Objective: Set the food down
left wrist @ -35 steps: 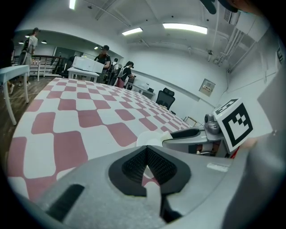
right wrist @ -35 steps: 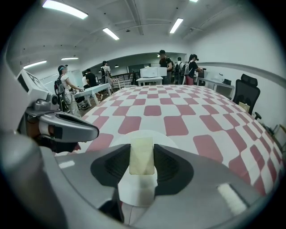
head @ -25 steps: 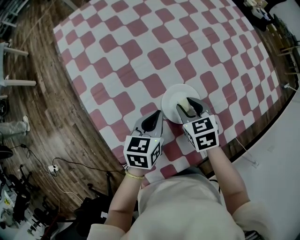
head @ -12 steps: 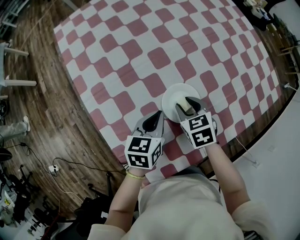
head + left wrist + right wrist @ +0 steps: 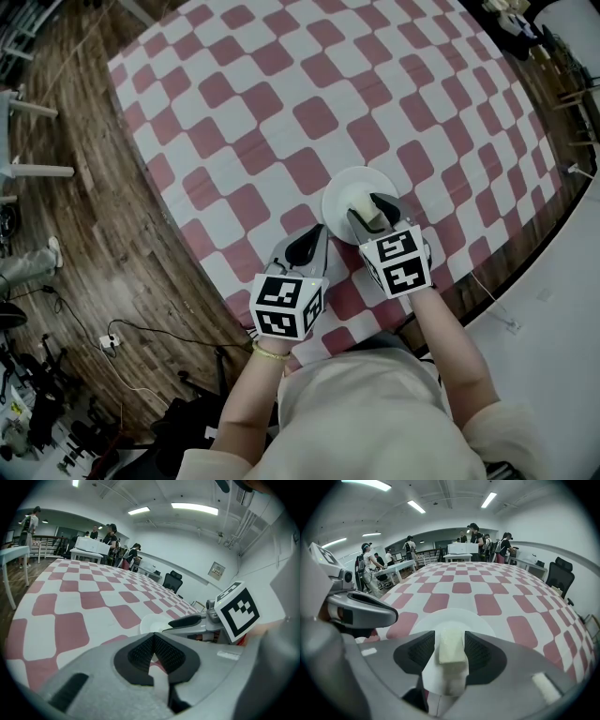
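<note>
Fingers of right gripper opening round food block, on white plate

Nothing readable for you here. Left marker cube and right marker cube: black-and-white square patterns only, no letters or digits. Small wall plaque in your left gripper view: too small to read. Checked cloth on the desk: plain squares, no print.
</note>
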`<state>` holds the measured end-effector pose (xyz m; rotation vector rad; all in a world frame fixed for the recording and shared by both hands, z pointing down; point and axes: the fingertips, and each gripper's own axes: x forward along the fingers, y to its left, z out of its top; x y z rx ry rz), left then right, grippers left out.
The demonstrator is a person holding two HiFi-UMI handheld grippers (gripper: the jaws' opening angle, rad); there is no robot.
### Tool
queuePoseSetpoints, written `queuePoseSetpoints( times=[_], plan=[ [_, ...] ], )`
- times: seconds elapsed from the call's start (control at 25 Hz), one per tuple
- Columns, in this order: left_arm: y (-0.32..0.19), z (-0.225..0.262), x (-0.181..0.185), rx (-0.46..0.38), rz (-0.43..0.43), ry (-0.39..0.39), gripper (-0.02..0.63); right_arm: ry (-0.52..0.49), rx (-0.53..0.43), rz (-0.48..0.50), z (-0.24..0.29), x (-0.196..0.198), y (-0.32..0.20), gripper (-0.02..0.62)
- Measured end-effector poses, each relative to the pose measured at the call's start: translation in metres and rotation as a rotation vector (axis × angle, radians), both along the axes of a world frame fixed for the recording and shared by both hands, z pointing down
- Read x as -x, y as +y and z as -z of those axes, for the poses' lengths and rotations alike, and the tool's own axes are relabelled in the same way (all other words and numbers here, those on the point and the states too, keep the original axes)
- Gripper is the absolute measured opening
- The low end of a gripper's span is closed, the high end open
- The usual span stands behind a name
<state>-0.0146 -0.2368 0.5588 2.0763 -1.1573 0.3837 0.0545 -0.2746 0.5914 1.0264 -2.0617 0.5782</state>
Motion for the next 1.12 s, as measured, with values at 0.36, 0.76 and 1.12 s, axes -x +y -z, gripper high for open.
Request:
queuePoseSetpoints(
  times=[0.36, 0.76, 1.12],
  plan=[
    [0.012, 0.009, 0.002, -0.011, -0.016, -0.003, 0.002, -0.018, -0.048, -0.054, 0.019, -0.004, 0.005, 0.201],
    [0.026, 0.022, 0.004, -0.032, -0.037, 0.003, 0.000, -0.078, -0.092, -0.100, 0.046, 0.000, 0.022, 0.193],
    [0.047, 0.035, 0.009, -0.054, -0.052, -0.002, 0.000, -0.114, -0.129, -0.120, 0.070, 0.004, 0.046, 0.161]
  ],
)
